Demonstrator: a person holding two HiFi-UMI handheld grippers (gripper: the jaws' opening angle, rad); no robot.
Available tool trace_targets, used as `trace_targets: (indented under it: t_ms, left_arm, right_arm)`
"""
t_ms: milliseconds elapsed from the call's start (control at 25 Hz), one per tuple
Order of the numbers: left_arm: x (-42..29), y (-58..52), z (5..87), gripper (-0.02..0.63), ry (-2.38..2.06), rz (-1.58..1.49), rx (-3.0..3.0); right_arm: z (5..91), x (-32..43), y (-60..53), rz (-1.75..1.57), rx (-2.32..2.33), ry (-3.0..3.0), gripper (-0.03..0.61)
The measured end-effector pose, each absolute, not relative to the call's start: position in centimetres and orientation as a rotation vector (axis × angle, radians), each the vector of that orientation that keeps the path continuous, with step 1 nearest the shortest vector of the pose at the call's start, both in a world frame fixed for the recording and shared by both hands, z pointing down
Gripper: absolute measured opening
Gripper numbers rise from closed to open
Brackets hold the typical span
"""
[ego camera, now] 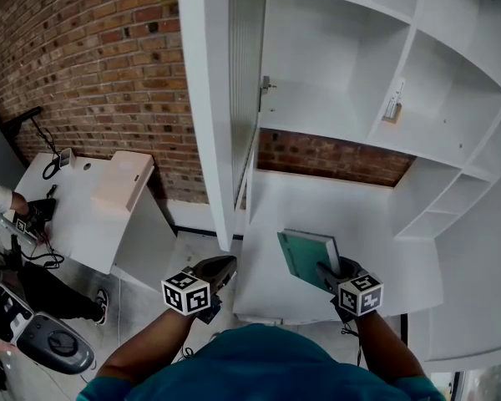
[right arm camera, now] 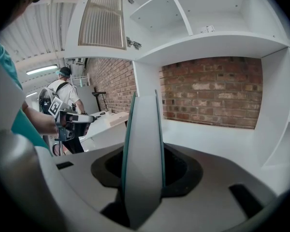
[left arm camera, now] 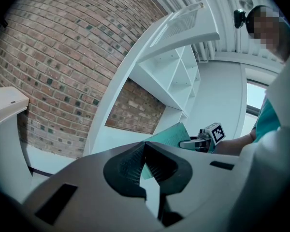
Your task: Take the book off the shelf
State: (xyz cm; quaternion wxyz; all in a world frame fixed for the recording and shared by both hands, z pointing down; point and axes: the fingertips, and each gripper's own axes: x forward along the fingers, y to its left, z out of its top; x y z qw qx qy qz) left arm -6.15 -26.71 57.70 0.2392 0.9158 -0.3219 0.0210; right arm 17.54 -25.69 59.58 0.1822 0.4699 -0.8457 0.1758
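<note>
Holding the teal book (ego camera: 306, 256) edge-up between its jaws, right gripper (ego camera: 331, 274), left gripper (ego camera: 220, 267) closed, empty

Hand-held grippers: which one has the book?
The right hand-held gripper: its jaws clamp the teal book; the left hand-held gripper is shut on nothing.

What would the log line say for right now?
right gripper: jaws shut on teal book | left gripper: jaws together, nothing held

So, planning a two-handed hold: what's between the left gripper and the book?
Only bare white shelf board separates the left gripper from the book, as the head view shows.
</note>
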Motion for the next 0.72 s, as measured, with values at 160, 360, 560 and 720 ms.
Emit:
trace_targets:
  t_ms: [160, 360, 560, 720]
  left_arm:
    - [-6.18, -26.57, 57.64, 0.015, -0.883, 0.053, 2.507]
    - [-6.32, -26.45, 57.62, 0.015, -0.883, 0.051, 2.503]
    - [-6.46, -26.44, 57.58, 0.015, -0.882, 0.052, 2.503]
    - [-6.51, -26.39, 57.59, 0.015, -0.882, 0.054, 2.504]
  right_arm:
    - [59.55, 17.49, -25.63, 0.492, 1.325, -2.386, 0.175]
    - [59.54, 17.44, -25.55, 0.484, 1.326, -2.369, 0.175]
    - [59.52, 17.35, -25.52, 0.478, 1.32, -2.366, 0.175]
    - [59.47, 17.39, -25.5, 0.475, 1.32, -2.365, 0.175]
